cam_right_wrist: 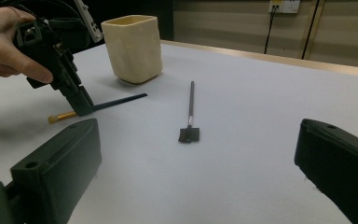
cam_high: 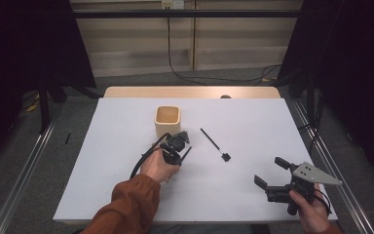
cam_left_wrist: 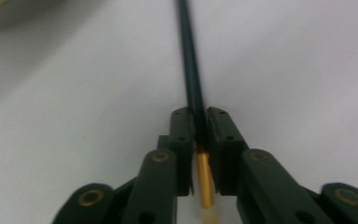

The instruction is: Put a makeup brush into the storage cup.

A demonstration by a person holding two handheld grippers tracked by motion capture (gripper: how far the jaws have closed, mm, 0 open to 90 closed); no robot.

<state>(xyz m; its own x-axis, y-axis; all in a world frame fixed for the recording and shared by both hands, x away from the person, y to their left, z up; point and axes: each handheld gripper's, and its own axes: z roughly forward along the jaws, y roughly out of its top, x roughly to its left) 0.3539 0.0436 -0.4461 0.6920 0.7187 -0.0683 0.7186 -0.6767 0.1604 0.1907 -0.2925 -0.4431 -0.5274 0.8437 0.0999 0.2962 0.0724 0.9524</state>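
My left gripper (cam_high: 179, 155) points down at the white table (cam_high: 253, 122), just in front of the beige cup (cam_high: 168, 121), and is shut on a thin dark brush (cam_left_wrist: 193, 79). Its jaws pinch the handle near the golden end (cam_left_wrist: 205, 179). In the right gripper view the same brush (cam_right_wrist: 119, 101) slants off the table, with the left gripper (cam_right_wrist: 83, 110) clamped on it. My right gripper (cam_high: 271, 171) is held open at the near right, and nothing is between its fingers (cam_right_wrist: 56, 168).
A second black brush (cam_high: 214, 144) with a flat head lies right of the cup, between the two grippers; it also lies ahead of my right gripper (cam_right_wrist: 190, 112). The beige cup (cam_right_wrist: 133, 46) stands upright. A wooden strip (cam_high: 190, 91) borders the far edge.
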